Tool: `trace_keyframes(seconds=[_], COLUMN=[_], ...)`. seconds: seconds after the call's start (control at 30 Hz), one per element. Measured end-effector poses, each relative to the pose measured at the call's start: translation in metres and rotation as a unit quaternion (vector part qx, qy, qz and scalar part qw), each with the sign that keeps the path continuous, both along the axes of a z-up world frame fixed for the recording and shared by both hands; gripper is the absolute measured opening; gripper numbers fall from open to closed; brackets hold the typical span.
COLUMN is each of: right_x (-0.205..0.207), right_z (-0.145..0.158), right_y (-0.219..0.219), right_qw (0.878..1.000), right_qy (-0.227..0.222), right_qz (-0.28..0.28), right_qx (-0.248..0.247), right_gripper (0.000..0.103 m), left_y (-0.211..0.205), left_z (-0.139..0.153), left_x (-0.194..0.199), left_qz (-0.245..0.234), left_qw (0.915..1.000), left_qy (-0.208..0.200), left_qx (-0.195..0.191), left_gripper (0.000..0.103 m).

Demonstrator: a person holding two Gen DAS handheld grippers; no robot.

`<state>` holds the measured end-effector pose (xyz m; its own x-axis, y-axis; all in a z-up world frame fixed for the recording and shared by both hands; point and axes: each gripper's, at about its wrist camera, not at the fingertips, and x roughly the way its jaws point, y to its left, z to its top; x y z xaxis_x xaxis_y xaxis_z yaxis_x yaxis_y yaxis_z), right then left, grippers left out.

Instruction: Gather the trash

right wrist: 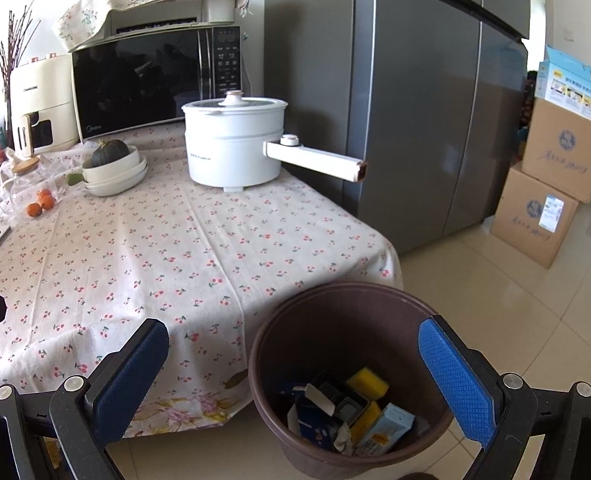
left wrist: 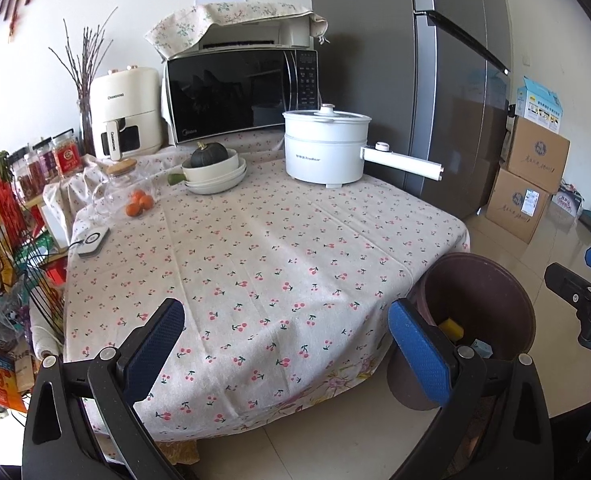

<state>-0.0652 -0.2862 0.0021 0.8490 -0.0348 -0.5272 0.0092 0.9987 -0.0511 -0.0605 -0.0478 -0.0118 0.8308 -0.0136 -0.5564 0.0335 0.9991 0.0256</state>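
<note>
My left claw (left wrist: 285, 344) & right claw (right wrist: 293, 364) both spread wide, empty. Brown bin (right wrist: 295, 446) on floor, near-right of table (right wrist: 215, 248), w/ yellow sponge (right wrist: 369, 382) & boxes inside.

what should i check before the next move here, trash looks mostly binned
1. Left gripper empty: ok, jaws wide apart, nothing between them.
2. Right gripper empty: ok, open above the bin.
3. Brown bin upright beside the table: ok, standing on the floor.
4. Trash inside the bin: ok, a yellow sponge, a light blue carton and paper scraps lie at the bottom.
5. Loose trash left on the tablecloth: ok, none seen; only the white pot, bowls with a squash, oranges and appliances show.
6. Floor behind the table: cannot tell, hidden.
</note>
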Motion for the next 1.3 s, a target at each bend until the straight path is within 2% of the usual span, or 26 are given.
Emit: trace_keyframes(seconds=[1.3], right_x=[0.0], right_z=[-0.005], right_y=[0.002], right_qw=[1.0], right_qy=[0.008], right_qz=[0.005], right_qx=[-0.006], right_gripper=[0.103], left_y=[-0.013], left_z=[-0.001], left_x=[-0.003], left_qz=[-0.016], left_qw=[0.9999], left_qy=[0.003], left_qx=[-0.002], left_gripper=[0.103])
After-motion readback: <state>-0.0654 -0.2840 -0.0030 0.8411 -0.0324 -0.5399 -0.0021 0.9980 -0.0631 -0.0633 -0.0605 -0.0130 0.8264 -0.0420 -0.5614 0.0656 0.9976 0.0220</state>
